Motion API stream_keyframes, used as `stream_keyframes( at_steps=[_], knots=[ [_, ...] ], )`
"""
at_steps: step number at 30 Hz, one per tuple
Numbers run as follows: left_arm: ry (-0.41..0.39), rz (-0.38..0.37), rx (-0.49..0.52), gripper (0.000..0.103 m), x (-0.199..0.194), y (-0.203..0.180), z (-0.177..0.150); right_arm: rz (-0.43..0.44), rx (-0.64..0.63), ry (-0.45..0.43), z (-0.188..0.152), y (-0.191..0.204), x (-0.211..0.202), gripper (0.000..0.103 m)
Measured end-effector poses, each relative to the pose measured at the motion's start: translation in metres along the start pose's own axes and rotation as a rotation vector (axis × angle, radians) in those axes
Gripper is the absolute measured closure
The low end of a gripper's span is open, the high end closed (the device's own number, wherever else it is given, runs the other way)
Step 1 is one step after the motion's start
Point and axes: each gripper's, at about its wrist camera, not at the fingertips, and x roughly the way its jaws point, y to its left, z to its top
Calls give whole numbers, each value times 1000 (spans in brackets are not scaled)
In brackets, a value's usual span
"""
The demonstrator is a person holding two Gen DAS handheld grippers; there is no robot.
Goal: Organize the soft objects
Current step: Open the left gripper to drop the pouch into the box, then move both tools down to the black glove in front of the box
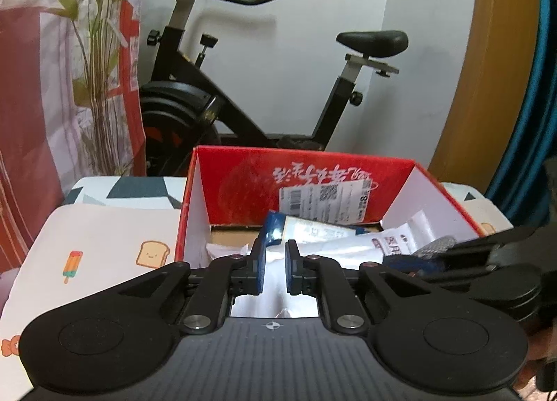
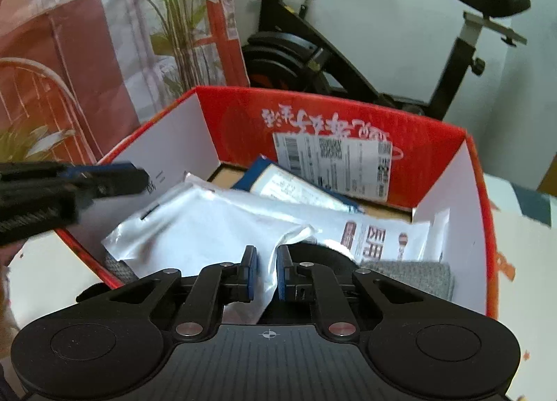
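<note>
Box (image 2: 449, 227) sits on the table (image 1: 97, 227) ahead of me, packets (image 2: 209, 223) piled inside, knit cloth (image 2: 414, 275) at its near right corner. Exercise bike (image 1: 250, 101) behind box, plant (image 1: 97, 53) back left.

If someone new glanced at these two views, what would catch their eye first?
Most likely the red box in the middle, with a shipping label on its far inner wall and white plastic packets piled inside. Behind it stands a black exercise bike against the pale wall. Both the left gripper and the right gripper hang over the box.

Soft packets (image 2: 209, 227) inside red box (image 2: 313, 112)
</note>
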Motion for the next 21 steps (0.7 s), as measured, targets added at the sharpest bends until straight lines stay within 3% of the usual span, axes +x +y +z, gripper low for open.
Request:
stream_keyframes(
  at_steps=[5,9,11,14,16,18,21],
  knots=[
    [-12,16,13,89,-12,-3,-3,-47,-32,-31,-5,9,-7,90],
    [-30,36,30,51,-25,-4,-7,-106,-119,-82,-7,20,-19,74],
    [-37,48,44,42,-33,-3,-9,-105,-126,-99,-9,21,-26,67],
    [-37,45,49,22,-45,0,-12,-94,-110,-129,-12,22,-38,47],
    [-45,59,54,3,-54,0,-16,-94,-98,-146,-15,23,-45,29],
    [-54,75,66,1,-62,-1,-19,-91,-91,-157,-19,25,-52,19],
    [-42,87,75,0,-69,-2,-25,-100,-94,-173,-25,29,-63,13]
  ],
)
